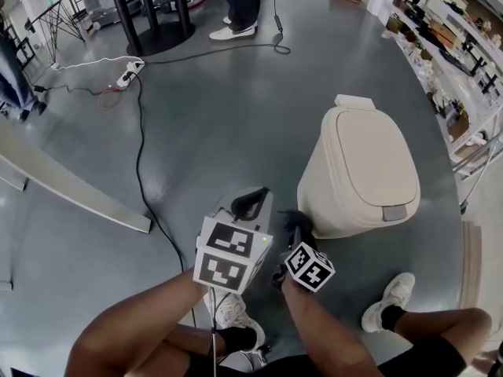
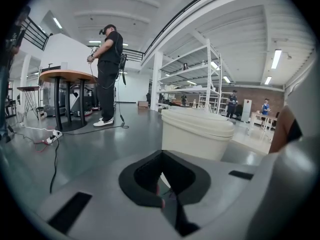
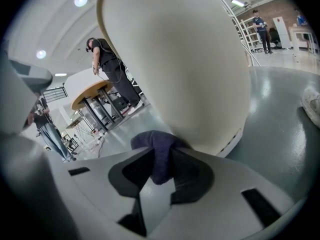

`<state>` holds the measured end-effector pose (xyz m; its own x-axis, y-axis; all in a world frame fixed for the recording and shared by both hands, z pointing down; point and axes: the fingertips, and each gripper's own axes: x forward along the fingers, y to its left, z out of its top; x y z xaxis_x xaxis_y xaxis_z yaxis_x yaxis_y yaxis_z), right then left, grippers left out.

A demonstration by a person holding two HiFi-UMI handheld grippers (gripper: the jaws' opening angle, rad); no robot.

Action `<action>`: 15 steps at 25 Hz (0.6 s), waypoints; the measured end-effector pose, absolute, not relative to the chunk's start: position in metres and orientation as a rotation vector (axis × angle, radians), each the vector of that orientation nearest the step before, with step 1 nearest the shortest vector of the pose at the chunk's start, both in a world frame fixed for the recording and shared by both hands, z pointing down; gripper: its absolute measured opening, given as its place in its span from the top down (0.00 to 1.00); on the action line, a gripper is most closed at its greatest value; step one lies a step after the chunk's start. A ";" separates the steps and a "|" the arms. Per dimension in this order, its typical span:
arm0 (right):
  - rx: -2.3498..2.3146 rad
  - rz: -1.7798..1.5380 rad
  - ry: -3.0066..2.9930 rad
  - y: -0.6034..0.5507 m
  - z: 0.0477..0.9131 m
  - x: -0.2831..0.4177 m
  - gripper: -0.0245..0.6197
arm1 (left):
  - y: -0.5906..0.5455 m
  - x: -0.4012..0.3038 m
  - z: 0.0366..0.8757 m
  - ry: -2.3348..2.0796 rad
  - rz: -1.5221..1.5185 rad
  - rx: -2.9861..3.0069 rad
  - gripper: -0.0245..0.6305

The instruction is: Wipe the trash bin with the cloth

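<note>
The cream trash bin stands on the grey floor with its lid closed. My right gripper is low at the bin's near left side, shut on a dark purple cloth. In the right gripper view the cloth bunches between the jaws and touches the bin's curved wall. My left gripper hovers just left of the bin, shut and holding nothing. The left gripper view looks past the left gripper at the bin, a short way ahead.
A black cable runs across the floor from a power strip towards my legs. A pale plank lies at the left. A standing person and a table base are at the back, and shelving lines the right.
</note>
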<state>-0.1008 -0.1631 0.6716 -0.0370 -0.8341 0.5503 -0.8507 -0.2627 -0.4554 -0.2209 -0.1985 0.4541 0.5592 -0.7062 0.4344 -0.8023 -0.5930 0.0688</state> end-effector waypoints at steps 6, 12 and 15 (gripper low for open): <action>2.276 1.096 -2.099 -0.172 0.586 -0.117 0.82 | -0.194 -0.222 0.447 -1.242 0.508 2.534 0.96; 2.384 0.994 -2.256 -0.177 0.504 -0.129 0.82 | -0.198 -0.233 0.435 -1.289 0.474 2.514 0.96; 2.446 0.947 -2.267 -0.180 0.477 -0.125 0.82 | -0.199 -0.236 0.431 -1.300 0.462 2.513 0.96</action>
